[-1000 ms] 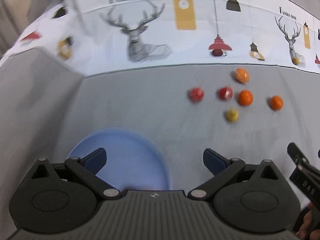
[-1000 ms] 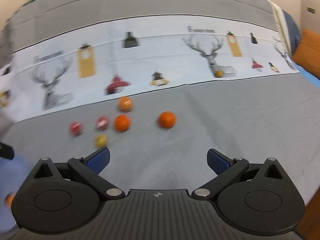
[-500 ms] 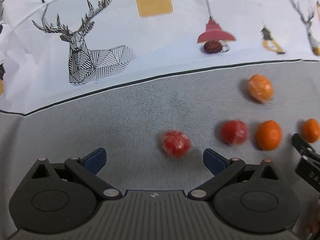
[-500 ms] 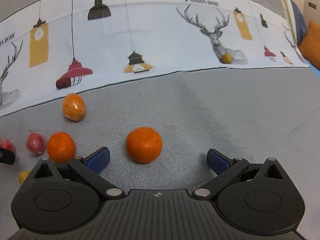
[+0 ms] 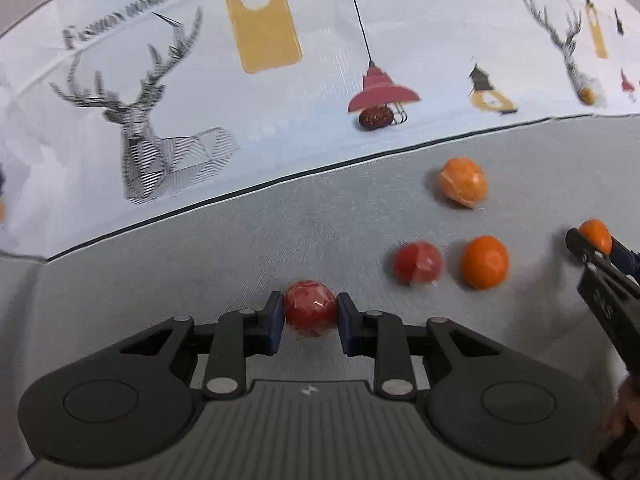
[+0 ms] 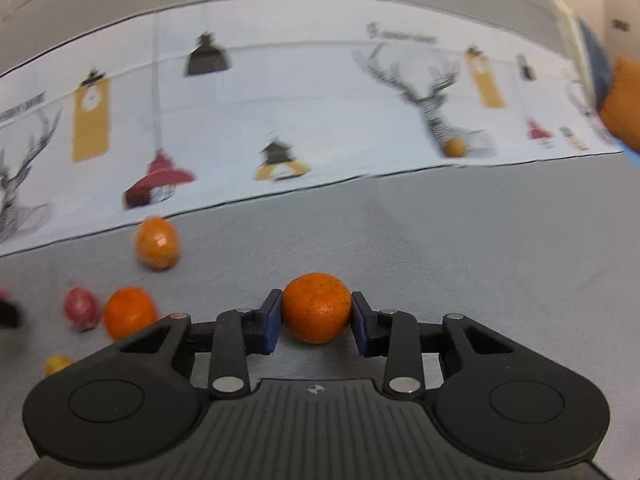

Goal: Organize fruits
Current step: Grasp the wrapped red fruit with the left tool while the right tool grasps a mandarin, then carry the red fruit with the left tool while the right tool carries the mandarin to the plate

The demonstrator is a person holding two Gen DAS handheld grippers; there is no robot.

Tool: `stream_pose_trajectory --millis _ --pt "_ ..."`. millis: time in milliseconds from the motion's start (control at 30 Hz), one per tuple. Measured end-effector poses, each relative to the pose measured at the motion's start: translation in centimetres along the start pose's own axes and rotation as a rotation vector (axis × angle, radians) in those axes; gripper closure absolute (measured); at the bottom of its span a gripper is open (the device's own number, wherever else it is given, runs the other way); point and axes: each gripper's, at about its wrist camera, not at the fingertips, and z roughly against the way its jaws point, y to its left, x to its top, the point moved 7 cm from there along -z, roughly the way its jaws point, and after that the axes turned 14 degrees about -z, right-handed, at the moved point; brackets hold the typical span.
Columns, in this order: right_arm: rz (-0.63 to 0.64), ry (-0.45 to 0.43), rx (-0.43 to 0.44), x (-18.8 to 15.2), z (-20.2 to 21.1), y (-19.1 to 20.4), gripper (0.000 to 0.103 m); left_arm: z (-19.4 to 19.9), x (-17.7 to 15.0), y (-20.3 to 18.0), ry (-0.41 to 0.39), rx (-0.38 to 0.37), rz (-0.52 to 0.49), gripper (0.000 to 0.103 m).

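A red fruit (image 5: 308,307) lies on the grey cloth (image 5: 180,280). The jaws of my left gripper (image 5: 307,315) are closing on it, and both blue pads touch its sides. In the right wrist view an orange (image 6: 316,307) sits between the closing jaws of my right gripper (image 6: 316,318), pads against it. The left wrist view shows that same orange (image 5: 596,234) in the right gripper (image 5: 598,246) at the right edge. Loose between the two are a second red fruit (image 5: 418,262), another orange (image 5: 485,262) and a pale orange fruit (image 5: 463,181).
A small yellow fruit (image 6: 56,364) lies near the lower left. A dark brown fruit (image 5: 374,117) and a small orange one (image 6: 454,147) rest on the white printed band (image 5: 280,120) behind. An orange cushion (image 6: 624,100) shows at far right. A hand (image 5: 624,412) holds the right gripper.
Both grippers came down and forward to the fruits. Their jaws went from wide open to closed, the left on the red fruit, the right on the orange. The blue plate left the left view.
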Motion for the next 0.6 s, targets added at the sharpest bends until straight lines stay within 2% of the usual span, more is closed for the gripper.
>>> stream_pose_trajectory --millis 133,267,433,600 --pt "-0.055 -0.017 -0.001 2.1 3.5 -0.7 0.066 5.3 -2.3 0.8 -0.015 0.002 0.048 0.072" --pt "-0.032 -0.027 0.08 2.6 9.4 0.6 0.066 10.5 -5.7 1.1 -0.007 0.023 0.064 0.072" --pt "0.059 0.01 0.208 0.6 17.7 2.3 0.066 16.1 -11.3 1.9 0.02 0.05 0.088 0.072" --pt "0.146 0.121 0.336 -3.3 25.1 4.5 0.066 20.1 -17.1 3.0 0.046 0.076 0.124 0.072"
